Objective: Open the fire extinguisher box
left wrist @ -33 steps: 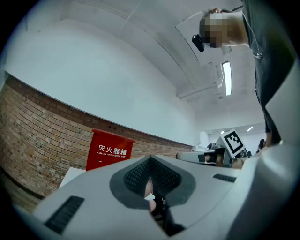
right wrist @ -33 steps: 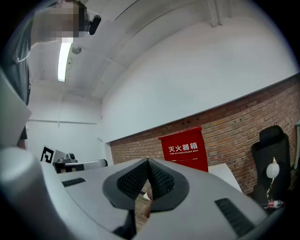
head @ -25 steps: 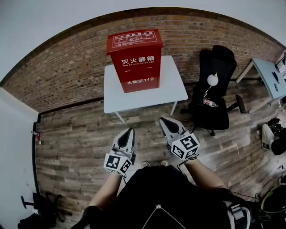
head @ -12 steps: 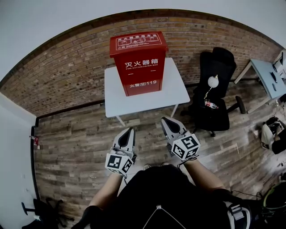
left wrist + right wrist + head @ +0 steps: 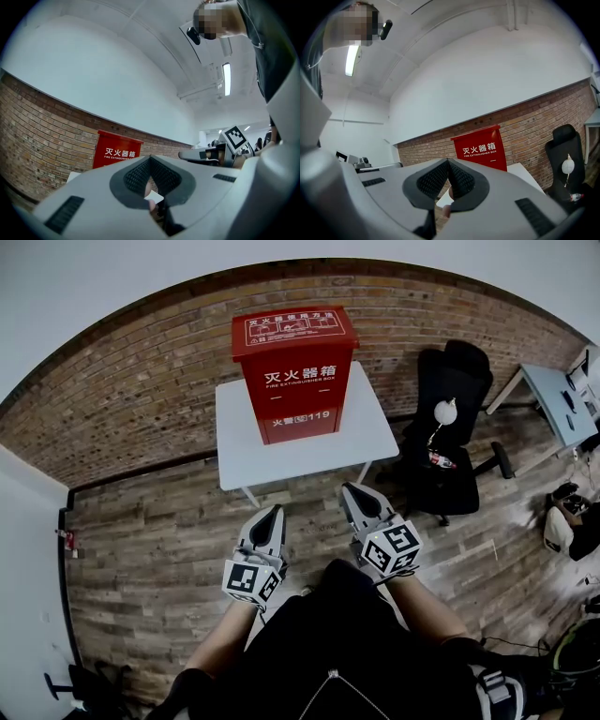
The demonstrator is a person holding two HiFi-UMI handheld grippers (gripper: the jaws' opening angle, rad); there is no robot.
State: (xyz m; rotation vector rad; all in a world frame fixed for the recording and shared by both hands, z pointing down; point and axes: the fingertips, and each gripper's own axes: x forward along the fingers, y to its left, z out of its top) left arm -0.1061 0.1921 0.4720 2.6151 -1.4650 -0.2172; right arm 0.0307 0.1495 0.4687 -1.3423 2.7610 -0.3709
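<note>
Grippers poised before a closed cabinet: the red fire extinguisher box stands upright on a white table at twelve o'clock in the head view, backed by a brick wall. From the box, the left gripper sits at six o'clock and the right gripper at five. Both are well apart from the box, each with jaws pressed together on nothing. The box's long axis runs vertical. Its lettered front faces the person and its sloped top tilts toward them. It looks like painted sheet metal, so it is likely stiff, weighty and smooth enough to slip. The front lip of the top or a door edge seems the likely hold. No latch can be made out.
</note>
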